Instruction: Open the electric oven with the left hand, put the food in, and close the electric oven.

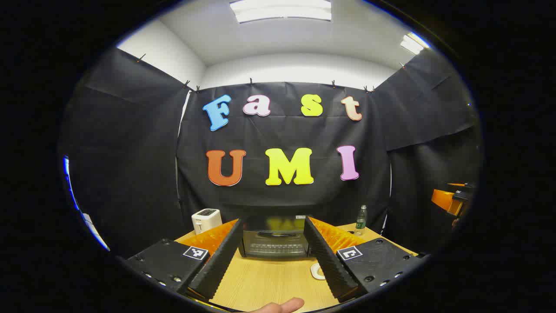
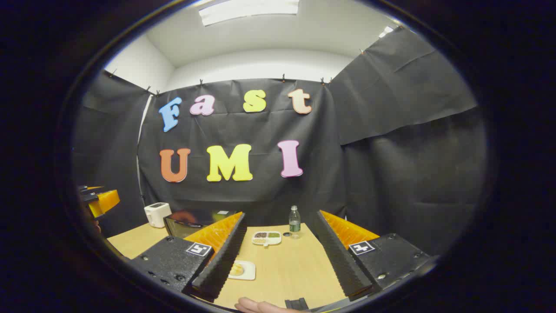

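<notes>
Oven sits at the back of the desk, door closed, a wide handle running side to side across the top of the door. Left tongs face it squarely from the near side, spread wide and holding nothing, so the oven appears framed between the two fingers but well apart from them. The handle's long axis lies crosswise to the line of approach. Right tongs are also spread and empty, aimed farther right, with the oven off to their left. Food, on a small white plate, rests on the desk just beside the right tongs' left finger. A toaster stands left of the oven, a bottle and a divided dish lie farther back. By this layout the left tongs are the nearer to the door, the right tongs nearer the food.
</notes>
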